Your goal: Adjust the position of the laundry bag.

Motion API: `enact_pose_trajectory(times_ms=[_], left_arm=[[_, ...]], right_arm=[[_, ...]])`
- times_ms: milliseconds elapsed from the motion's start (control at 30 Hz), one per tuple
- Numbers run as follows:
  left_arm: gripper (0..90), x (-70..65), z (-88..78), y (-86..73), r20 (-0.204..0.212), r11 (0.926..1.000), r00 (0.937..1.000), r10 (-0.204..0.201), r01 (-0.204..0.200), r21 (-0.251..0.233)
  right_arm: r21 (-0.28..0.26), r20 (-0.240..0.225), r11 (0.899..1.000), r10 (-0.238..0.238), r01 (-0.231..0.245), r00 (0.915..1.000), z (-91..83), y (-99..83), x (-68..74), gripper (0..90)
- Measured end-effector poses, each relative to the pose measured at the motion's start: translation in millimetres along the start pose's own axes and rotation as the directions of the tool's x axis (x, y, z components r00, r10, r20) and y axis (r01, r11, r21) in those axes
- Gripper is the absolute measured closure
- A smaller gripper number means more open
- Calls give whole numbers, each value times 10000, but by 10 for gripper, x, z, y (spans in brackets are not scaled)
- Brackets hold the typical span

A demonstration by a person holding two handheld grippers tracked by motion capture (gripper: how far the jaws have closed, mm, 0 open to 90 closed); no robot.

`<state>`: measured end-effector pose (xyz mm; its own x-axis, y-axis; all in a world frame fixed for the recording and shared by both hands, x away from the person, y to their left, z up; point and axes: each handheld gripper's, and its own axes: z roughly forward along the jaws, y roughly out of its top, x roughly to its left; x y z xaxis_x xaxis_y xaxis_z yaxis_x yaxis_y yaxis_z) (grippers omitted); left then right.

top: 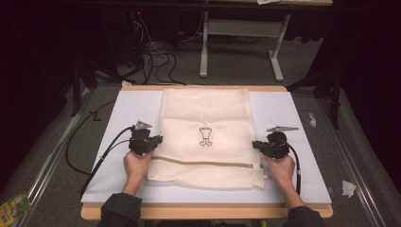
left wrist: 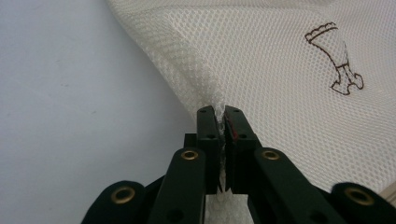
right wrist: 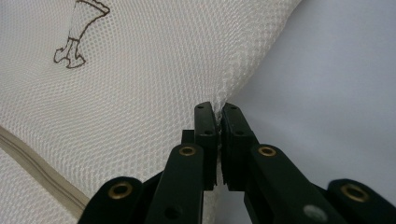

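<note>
A cream mesh laundry bag [top: 205, 135] lies flat on the white board, with a small brown emblem [top: 204, 136] at its middle and a zipper band [top: 203, 163] near its front edge. My left gripper [top: 157, 140] is shut on the bag's left edge, the mesh [left wrist: 261, 60] pinched between its jaws. My right gripper [top: 257, 144] is shut on the right edge, and the mesh [right wrist: 154, 79] bunches into its closed jaws. In both gripper views the fabric rises in a ridge to the jaw tips, which meet at the left gripper [left wrist: 220, 112] and the right gripper [right wrist: 217, 108].
The white board [top: 125, 111] covers a wooden table [top: 205, 211]. Black cables [top: 101, 151] trail off the left side. Behind the table stand a grey desk frame [top: 241, 28] and floor cables [top: 156, 56]. Paper scraps [top: 348, 188] lie on the floor at right.
</note>
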<state>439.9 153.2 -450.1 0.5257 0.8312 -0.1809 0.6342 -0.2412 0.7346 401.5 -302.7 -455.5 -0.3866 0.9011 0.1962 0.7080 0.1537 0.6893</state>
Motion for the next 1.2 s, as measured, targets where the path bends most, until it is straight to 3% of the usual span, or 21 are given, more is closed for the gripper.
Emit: enact_pose_trajectory(times_ms=[300,533,967,1067,1200], left_arm=[[864,-194,131,75,282,10000,9996,94,-94,-16],[862,-241,208,47,390,10000,9992,-30,28,47],[799,-269,250,-25,-72,9985,9987,512,-510,181],[724,-275,258,-41,-202,9980,9980,606,-602,203],[639,-282,244,-64,-383,9972,9965,745,-740,124]], right_arm=[[-117,342,9997,228,-224,9992,-149,-104,-182,874],[-139,421,9990,419,-413,9982,-218,-167,-286,873],[-40,530,9996,272,-271,9982,-199,-179,-275,844],[-57,552,9996,266,-264,9981,-190,-181,-272,827],[-157,607,9995,292,-283,9977,-188,-184,-268,717]])
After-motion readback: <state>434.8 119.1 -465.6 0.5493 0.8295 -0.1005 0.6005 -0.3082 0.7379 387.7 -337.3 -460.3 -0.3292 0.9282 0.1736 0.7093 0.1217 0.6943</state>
